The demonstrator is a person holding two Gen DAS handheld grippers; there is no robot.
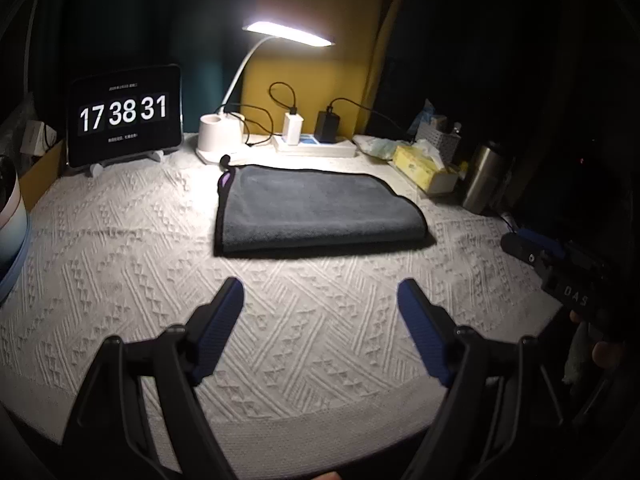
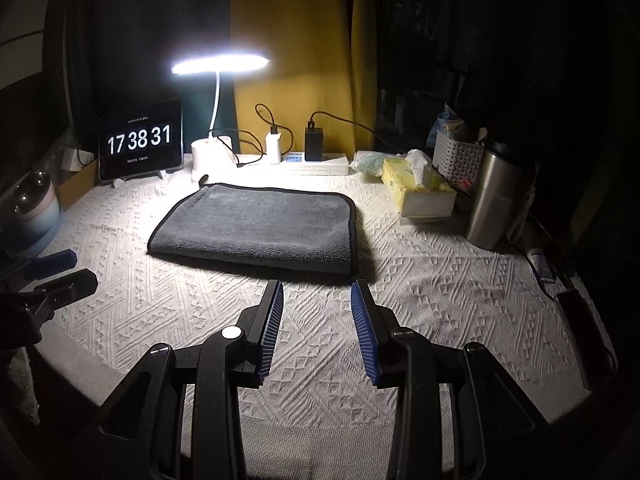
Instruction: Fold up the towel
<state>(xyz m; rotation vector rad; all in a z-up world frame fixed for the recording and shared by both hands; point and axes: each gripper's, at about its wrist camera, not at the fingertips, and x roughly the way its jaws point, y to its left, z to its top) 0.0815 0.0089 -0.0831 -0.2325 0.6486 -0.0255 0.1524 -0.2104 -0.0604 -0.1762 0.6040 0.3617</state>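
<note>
A grey towel [image 1: 320,208] with black edging lies folded flat on the white knitted tablecloth [image 1: 140,280], under the lamp; it also shows in the right wrist view [image 2: 260,226]. My left gripper [image 1: 320,292] is open and empty, hovering over the cloth in front of the towel's near edge. My right gripper [image 2: 317,286] is open and empty, just short of the towel's near right corner. The right gripper shows at the far right of the left wrist view [image 1: 560,264], and the left gripper at the far left of the right wrist view [image 2: 52,276].
A tablet clock [image 1: 124,116], a lit desk lamp [image 1: 288,34] with white base [image 1: 218,134] and a power strip with chargers [image 1: 316,144] line the back. A yellow tissue box [image 2: 420,192], white basket [image 2: 456,156] and steel flask [image 2: 496,196] stand at the right. A cup [image 2: 36,204] is at the left.
</note>
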